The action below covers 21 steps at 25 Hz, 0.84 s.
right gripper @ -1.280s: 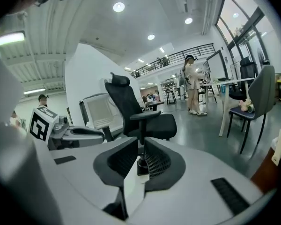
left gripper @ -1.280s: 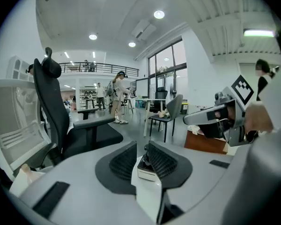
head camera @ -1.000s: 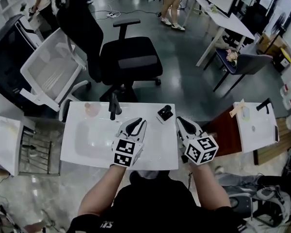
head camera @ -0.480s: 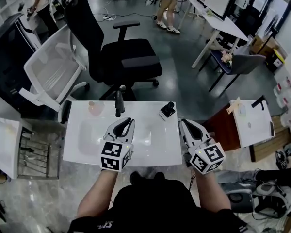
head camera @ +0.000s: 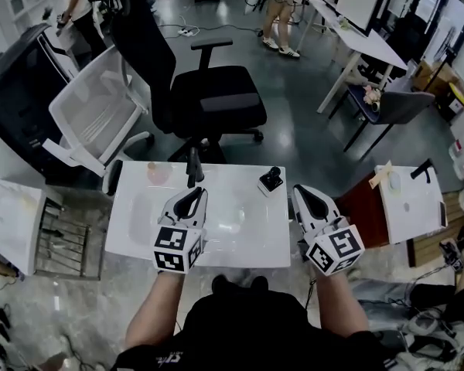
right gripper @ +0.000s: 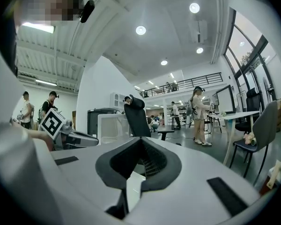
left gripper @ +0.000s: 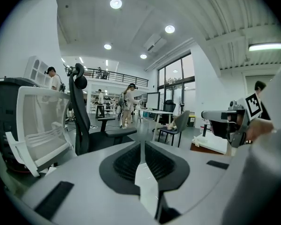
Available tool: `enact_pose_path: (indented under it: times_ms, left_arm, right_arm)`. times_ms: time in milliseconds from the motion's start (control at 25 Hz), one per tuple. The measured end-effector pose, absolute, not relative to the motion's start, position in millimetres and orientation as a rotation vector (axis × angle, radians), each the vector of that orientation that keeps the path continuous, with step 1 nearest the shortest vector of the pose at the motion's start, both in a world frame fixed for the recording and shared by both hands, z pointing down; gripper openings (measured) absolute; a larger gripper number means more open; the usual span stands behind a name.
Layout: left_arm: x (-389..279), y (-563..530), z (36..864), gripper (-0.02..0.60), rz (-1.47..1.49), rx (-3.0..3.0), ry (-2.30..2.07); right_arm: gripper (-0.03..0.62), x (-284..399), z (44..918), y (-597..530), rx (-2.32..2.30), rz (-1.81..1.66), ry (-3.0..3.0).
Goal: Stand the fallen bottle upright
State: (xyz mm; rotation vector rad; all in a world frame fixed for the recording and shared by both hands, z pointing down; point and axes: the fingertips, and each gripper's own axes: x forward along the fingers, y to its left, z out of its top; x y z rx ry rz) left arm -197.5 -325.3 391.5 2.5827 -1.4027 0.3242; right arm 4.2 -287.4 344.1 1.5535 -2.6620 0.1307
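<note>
Dark bottle stands upright at the far edge of the white table (clear of both tools). Left gripper closing, nothing between its jaws. Right gripper fully closed, empty.

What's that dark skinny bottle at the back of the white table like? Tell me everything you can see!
The bottle is slim and dark, almost black. It stands upright, not lying down, near the far edge of the white table, and only the tabletop touches it. In the head view a pink round thing sits just to its left and a black knob on a white base sits farther to its right. It is too small to tell its material or any label.
</note>
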Motion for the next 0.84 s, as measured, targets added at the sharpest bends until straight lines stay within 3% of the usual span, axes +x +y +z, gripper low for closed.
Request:
enact_pose_path:
  times_ms: [840]
  left_arm:
    - [-145, -339, 387, 0.04, 0.328, 2.544, -1.464]
  right_arm:
    - [0.011, 49, 344, -296, 1.494, 0.148, -2.674]
